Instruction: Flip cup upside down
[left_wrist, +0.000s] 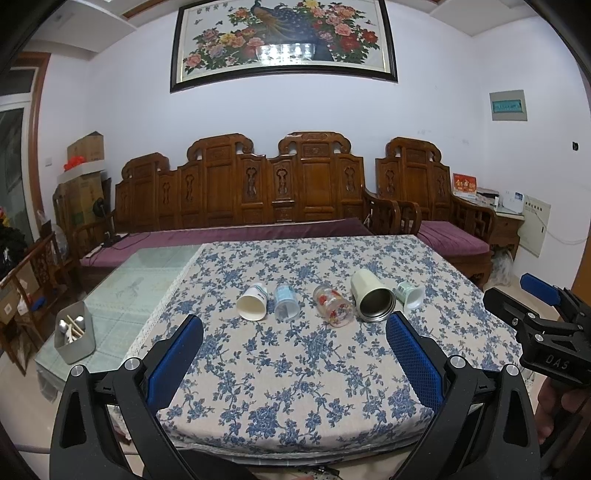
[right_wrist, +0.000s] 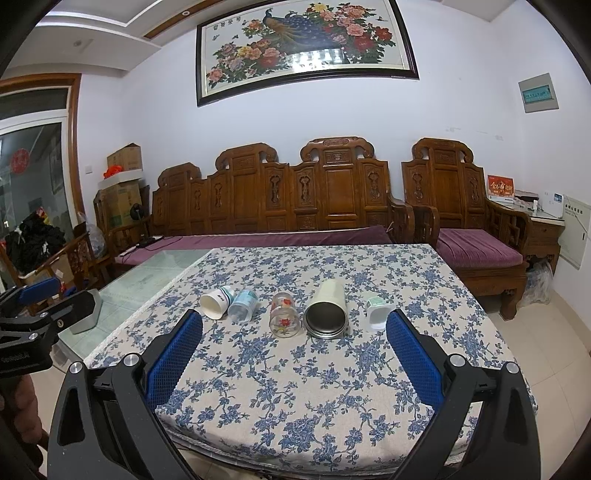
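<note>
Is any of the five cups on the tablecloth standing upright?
No: in the right wrist view every cup, from the white paper cup to the big steel-lined cup, lies on its side with its mouth toward the camera.

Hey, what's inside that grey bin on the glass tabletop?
The grey bin holds pale stick-like utensils and some silvery pieces poking above the rim. Whatever lies lower is hidden by its walls. In the right wrist view a gripper covers it.

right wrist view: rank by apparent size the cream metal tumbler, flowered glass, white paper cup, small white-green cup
1. cream metal tumbler, clearly largest.
2. flowered glass.
3. white paper cup, close to the glass; its tilt makes that call unsure.
4. small white-green cup, smallest, though the right gripper finger covers part of it.
</note>
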